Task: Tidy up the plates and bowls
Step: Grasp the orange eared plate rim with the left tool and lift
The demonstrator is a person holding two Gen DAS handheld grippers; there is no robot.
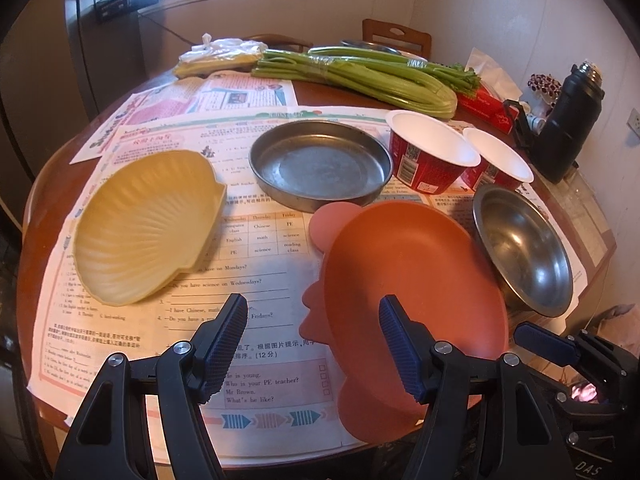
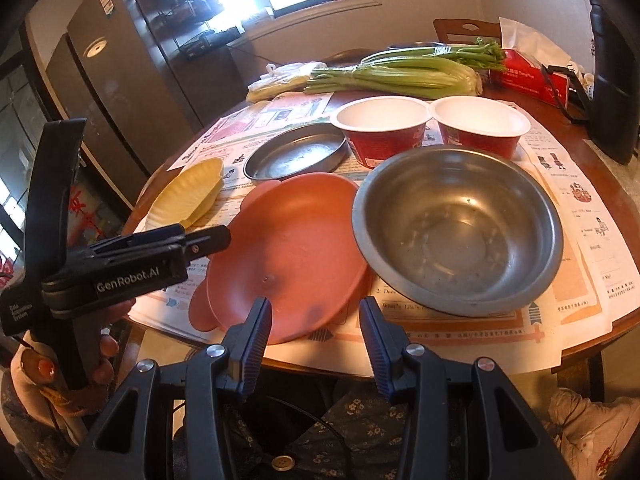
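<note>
Right, dishes first. Ahead of my left gripper the orange plate lies flat on the printed paper sheets; it is matte and oval, with rounded ear-like tabs on its rim. Its near edge runs under my right-hand finger, while my left-hand finger hangs over bare paper. Out beyond that left finger sits the yellow shell-shaped dish, ribbed like a scallop. Straight past the gap between the fingers is the shallow metal pan, dull grey and empty. Two red paper bowls with white insides stand side by side further out to the right, rims touching.

Over at my right gripper, the steel bowl is ahead of the right-hand finger, shiny and deep, its rim just beside the orange plate. That plate fills the space ahead of the left-hand finger.

Fingers now. On the left they stand roughly half apart, with nothing between the ridged blue pads and no contact that I can see. On the right the gap is narrower, and it is empty too, with the pads clear of both dishes.
</note>
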